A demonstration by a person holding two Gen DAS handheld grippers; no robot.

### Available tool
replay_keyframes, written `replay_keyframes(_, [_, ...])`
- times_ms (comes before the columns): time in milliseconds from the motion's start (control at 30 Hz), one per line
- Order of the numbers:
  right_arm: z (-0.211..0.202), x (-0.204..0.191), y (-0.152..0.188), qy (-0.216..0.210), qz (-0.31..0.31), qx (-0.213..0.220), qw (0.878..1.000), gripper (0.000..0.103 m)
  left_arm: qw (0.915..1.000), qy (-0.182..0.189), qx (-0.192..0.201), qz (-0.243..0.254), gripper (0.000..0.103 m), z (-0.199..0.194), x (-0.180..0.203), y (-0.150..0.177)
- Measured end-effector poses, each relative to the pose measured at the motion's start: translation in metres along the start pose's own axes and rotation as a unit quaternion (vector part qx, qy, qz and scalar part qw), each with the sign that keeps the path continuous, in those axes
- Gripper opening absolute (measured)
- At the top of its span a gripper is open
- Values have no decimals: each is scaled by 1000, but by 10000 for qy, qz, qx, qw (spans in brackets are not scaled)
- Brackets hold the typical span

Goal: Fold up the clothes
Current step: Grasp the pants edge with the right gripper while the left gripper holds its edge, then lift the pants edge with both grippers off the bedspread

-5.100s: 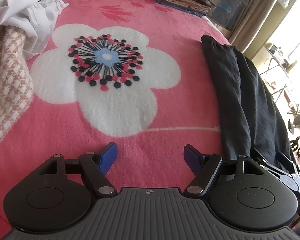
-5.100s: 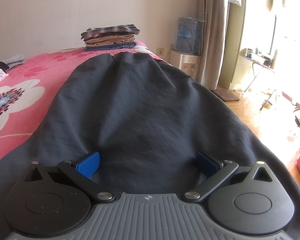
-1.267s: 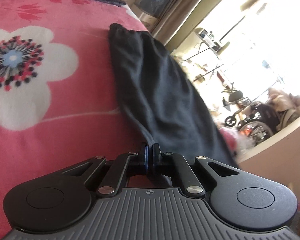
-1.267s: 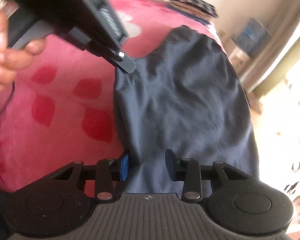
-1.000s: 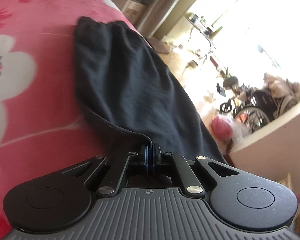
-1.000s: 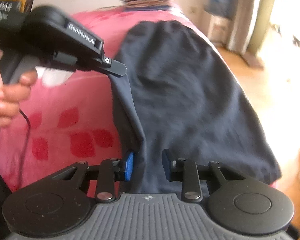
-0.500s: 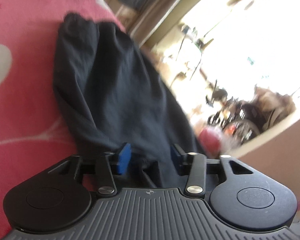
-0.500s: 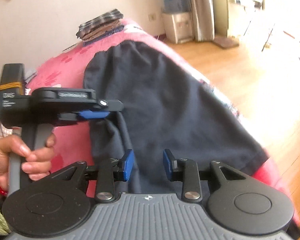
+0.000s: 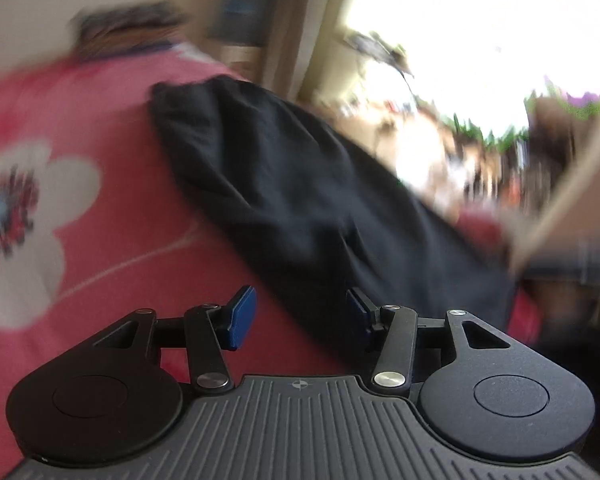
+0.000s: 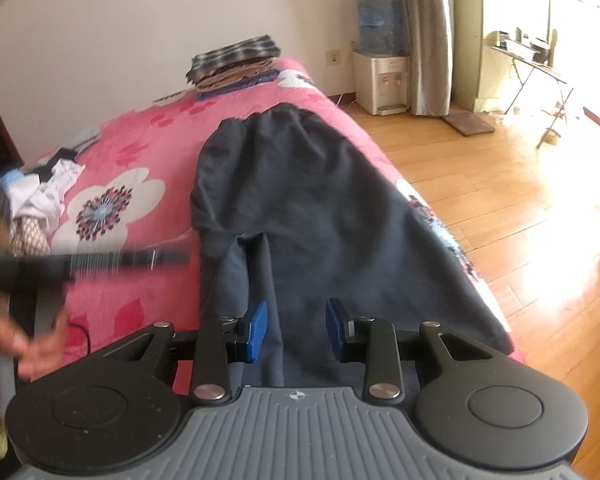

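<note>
The whole left wrist view is smeared by motion: the folded stack [image 9: 128,34] at the far end of the bed [image 9: 80,240] is reduced to a dark streak, and what lies beyond the bed's right edge cannot be made out. In the right wrist view the left gripper [image 10: 132,258] is blurred to a dark bar (its fingers cannot be told apart), and the hand [image 10: 16,344] holding it is cut off by the left edge. The near end of the dark garment [image 10: 300,208] is hidden behind the right gripper [image 10: 296,330].
</note>
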State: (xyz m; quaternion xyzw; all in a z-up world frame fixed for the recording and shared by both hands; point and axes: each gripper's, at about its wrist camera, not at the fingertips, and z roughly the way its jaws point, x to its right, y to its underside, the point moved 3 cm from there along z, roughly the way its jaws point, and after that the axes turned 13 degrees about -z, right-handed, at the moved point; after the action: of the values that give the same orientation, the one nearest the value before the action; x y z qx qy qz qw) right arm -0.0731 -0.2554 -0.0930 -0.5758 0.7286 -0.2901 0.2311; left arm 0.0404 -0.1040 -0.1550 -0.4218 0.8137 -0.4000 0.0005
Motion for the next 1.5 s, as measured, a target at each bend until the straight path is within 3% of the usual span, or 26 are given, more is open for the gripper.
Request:
replay_keyframes(100, [-7, 9, 1, 3, 110, 42, 9999, 35, 9900, -92, -203, 1392, 49, 0, 33, 30])
replay_keyframes(233, [-8, 17, 6, -136, 271, -5, 9995, 35, 9797, 308, -374, 1947, 49, 2, 57, 54])
replay_keyframes(367, [-2, 16, 11, -496, 290, -230, 9981, 35, 9806, 527, -463, 1833, 49, 11, 62, 57])
replay_keyframes(533, [-4, -6, 18, -600, -963, -533, 9921, 35, 9862, 972, -527, 1230, 50, 20, 54, 49])
replay_keyframes(667, [2, -27, 25, -786, -1913, -917, 9741, 35, 9864, 1174, -562, 1007, 50, 26, 49, 48])
replay_keyframes(900, [22, -66, 35, -1085, -3282, -1393, 9279, 34, 9850, 1351, -570, 908, 50, 28, 45, 46])
replay_keyframes(1067, [43, -79, 43, -1205, -3672, -1791, 9048, 34, 9858, 1263, -507, 986, 50, 22, 44, 44])
replay_keyframes(1167, [59, -79, 48, -1193, -3737, -2125, 8950, 34, 9847, 989, -25, 1433, 50, 1, 48, 43])
replay_keyframes(1233, [64, -77, 49, -1219, -3706, -2251, 8928, 34, 9741, 1024, 139, 2013, 50, -13, 55, 46])
replay_keyframes(1367, [65, -70, 47, -1281, -3609, -2327, 8940, 34, 9456, 1164, -96, 3037, 50, -13, 71, 67])
replay_keyframes(1433, [64, -67, 47, -1295, -3594, -2340, 8941, 34, 9189, 1237, -187, 3742, 50, -9, 79, 82])
replay_keyframes(1500, [62, -64, 48, -1300, -3595, -2353, 8936, 34, 8849, 1357, -221, 4450, 50, -6, 86, 97])
